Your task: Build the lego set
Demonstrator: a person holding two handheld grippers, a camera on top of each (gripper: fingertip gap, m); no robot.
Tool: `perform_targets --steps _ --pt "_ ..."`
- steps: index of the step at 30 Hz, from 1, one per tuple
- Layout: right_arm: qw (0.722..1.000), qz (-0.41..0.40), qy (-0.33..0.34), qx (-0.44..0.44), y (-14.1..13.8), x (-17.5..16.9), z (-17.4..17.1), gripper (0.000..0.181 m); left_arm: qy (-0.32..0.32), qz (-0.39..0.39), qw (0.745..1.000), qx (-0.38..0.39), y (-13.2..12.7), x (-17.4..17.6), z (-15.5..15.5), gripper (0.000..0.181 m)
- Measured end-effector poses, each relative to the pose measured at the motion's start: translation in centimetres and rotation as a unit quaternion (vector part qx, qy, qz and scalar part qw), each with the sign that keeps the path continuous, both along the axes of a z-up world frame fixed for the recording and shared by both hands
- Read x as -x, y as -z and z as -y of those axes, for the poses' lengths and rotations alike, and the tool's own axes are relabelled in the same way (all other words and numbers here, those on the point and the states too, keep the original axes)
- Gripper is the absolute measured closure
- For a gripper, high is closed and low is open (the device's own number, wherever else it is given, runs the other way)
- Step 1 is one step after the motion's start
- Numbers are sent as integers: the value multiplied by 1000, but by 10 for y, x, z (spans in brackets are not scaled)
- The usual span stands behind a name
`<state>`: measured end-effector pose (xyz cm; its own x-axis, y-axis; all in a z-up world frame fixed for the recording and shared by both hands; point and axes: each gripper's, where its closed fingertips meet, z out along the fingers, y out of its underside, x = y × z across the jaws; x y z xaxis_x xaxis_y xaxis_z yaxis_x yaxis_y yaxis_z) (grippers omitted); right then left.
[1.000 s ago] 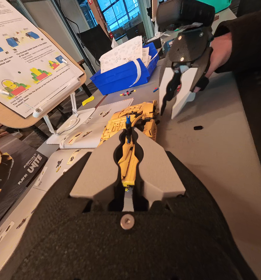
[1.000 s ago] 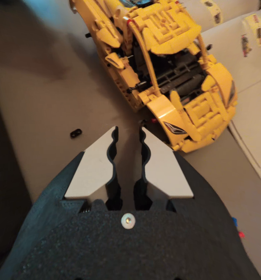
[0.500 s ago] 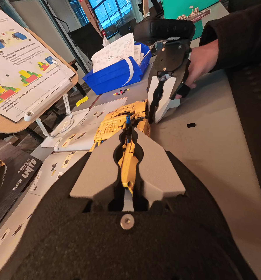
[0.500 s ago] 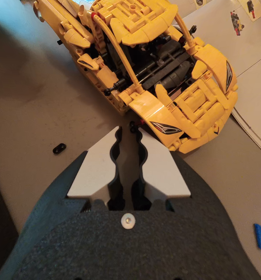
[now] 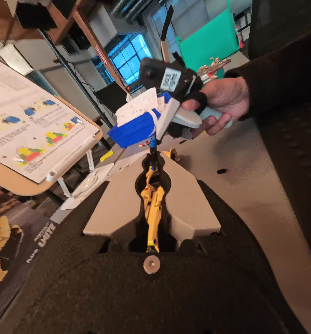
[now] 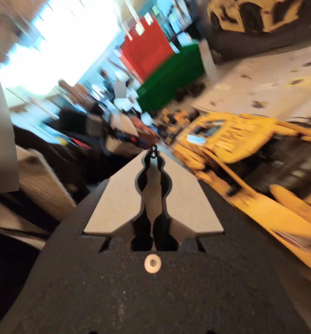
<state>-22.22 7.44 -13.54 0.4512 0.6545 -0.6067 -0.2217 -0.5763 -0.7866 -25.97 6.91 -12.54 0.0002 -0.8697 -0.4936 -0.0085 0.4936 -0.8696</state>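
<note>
- Left gripper [image 5: 153, 159]: fingers [image 5: 122, 204] pinch a yellow lego assembly [image 5: 152, 204] lengthwise, its blue pin [image 5: 152, 142] past the tips.
- Right gripper [image 6: 153, 153]: fingers [image 6: 118, 202] nearly together, nipping a small black connector [image 6: 153, 151] at the tips.
- Yellow car [image 6: 241, 162] right of them; bare desk [image 5: 241, 189] beyond.

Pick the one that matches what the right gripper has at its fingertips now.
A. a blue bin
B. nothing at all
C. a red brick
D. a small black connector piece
D: in the right wrist view, the right gripper is pinched on a small black connector piece at the very tips of its fingers, with the blurred yellow car model beyond.
</note>
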Motion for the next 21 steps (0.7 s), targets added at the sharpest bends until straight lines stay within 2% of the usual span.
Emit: perform_targets --steps 2,5,11,18,21 --pt "992 -118 -20 44 -15 19 -5 177 -14 9 1000 -13 -5 2 -2 175" --pt "971 -219 -36 91 -19 35 -9 177 -26 7 1000 -14 -5 2 -6 175" --pt "973 -211 -31 91 -15 43 -12 176 -32 0 999 -7 -2 2 -10 175" --pt "959 -256 -38 113 -13 43 -12 176 -50 -11 998 -22 -1 2 -11 175" --pt "966 -232 -38 106 -11 43 -11 176 -49 -19 998 -24 2 2 -11 175"
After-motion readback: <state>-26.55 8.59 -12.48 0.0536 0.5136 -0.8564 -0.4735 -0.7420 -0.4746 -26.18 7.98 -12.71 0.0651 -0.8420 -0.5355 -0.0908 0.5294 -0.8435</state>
